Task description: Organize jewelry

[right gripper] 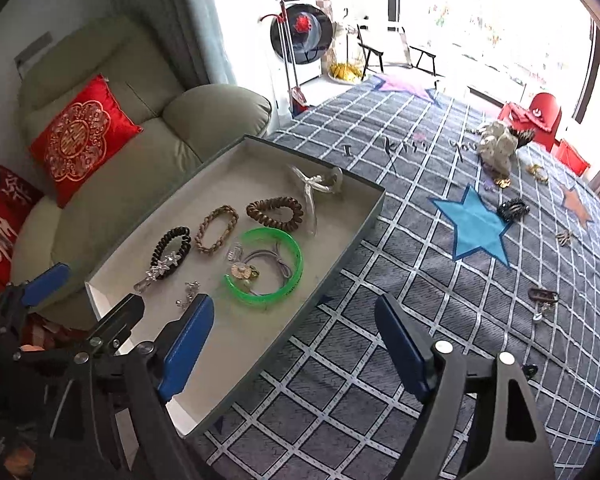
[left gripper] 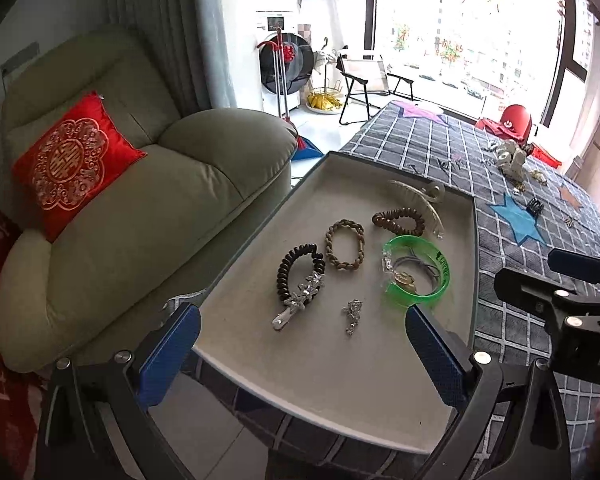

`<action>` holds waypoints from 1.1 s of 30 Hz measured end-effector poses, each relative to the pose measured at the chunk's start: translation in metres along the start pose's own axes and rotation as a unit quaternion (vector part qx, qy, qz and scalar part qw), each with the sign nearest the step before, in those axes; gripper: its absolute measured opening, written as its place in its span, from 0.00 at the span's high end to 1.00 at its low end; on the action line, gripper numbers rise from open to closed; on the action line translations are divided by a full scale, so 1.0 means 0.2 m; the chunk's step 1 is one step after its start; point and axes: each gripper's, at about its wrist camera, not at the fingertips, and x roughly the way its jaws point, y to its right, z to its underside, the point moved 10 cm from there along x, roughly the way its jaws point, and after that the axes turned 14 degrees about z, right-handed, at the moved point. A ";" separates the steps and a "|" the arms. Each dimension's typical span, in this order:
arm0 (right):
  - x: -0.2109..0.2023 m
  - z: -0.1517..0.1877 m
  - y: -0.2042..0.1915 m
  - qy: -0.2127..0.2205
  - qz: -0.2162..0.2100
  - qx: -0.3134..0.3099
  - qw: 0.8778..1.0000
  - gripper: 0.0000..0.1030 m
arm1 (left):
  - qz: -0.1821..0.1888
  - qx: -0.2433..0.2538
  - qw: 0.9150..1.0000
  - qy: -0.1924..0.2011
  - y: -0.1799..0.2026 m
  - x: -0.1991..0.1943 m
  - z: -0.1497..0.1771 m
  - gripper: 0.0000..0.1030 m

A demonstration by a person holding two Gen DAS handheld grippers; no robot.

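Observation:
A grey tray (left gripper: 260,240) (right gripper: 352,240) on the checked bed cover holds a green bangle (left gripper: 440,276) (right gripper: 288,276), a black coil tie with a star clip (left gripper: 296,276) (right gripper: 168,256), a braided bracelet (left gripper: 345,249) (right gripper: 216,228), a brown coil tie (left gripper: 398,220) (right gripper: 276,208), a clear claw clip (left gripper: 420,196) (right gripper: 320,184) and a small silver piece (left gripper: 352,314) (right gripper: 188,294). My left gripper (left gripper: 302,344) is open and empty over the tray's near end. My right gripper (right gripper: 294,336) is open and empty at the tray's right edge.
Loose pieces lie on the cover (right gripper: 380,360) to the right: a black claw clip (right gripper: 512,208), a brown clip (right gripper: 542,294), a small piece (right gripper: 564,236), gold items (right gripper: 538,172) and a pale figurine (right gripper: 500,144). A green armchair (left gripper: 140,200) stands left of the tray.

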 end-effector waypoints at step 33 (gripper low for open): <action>-0.23 0.16 0.07 0.049 0.058 0.032 0.997 0.00 | -0.044 -0.021 0.999 0.013 -0.09 -0.27 0.16 0.00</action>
